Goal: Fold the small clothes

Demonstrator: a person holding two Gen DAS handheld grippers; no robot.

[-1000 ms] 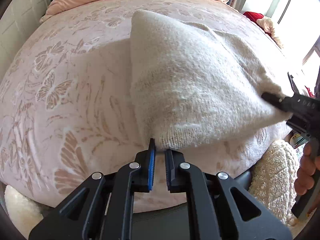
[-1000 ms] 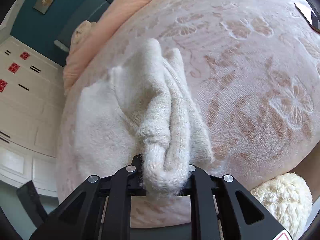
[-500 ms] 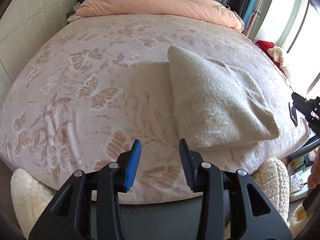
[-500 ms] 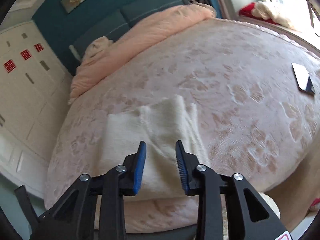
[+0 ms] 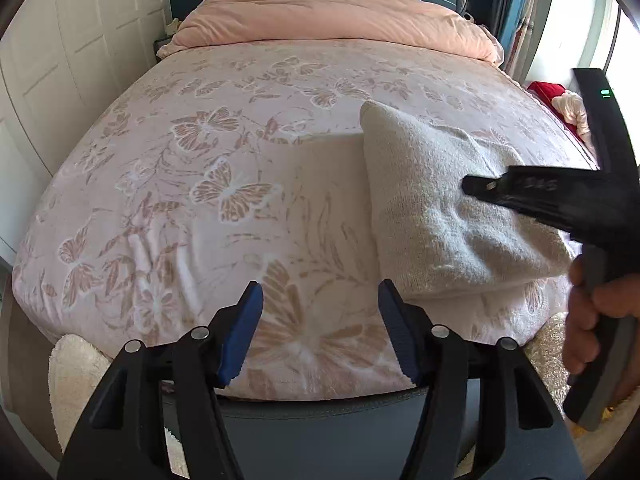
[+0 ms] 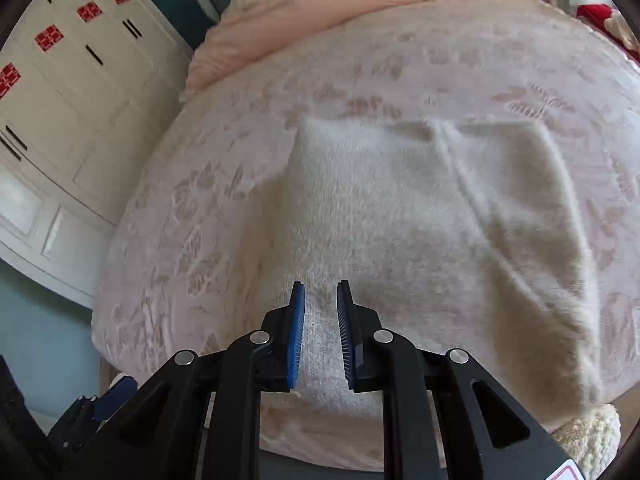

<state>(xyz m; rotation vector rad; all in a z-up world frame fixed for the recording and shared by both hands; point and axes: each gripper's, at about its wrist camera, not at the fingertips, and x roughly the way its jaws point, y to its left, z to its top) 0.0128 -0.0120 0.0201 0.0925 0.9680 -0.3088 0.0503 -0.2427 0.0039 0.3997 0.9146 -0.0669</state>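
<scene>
A folded cream knitted garment [image 5: 444, 208] lies flat near the front right edge of the pink bed; it fills the middle of the right wrist view [image 6: 420, 216]. My left gripper [image 5: 320, 308] is open wide and empty, over the bed's front edge, left of the garment. My right gripper [image 6: 320, 304] is open by a narrow gap, low over the garment's near hem, holding nothing. It also shows in the left wrist view [image 5: 480, 188] reaching over the garment from the right.
The bed has a pink butterfly-pattern blanket [image 5: 224, 184] and a rolled peach duvet [image 5: 336, 20] at the headboard. White wardrobes [image 6: 60, 100] stand on the left. Fluffy cream rugs [image 5: 72, 376] lie at the bed's foot.
Both grippers let go of the garment and opened. The left pulled back and opened wide. The right drew back, then moved forward low over the garment, which now lies flat.
</scene>
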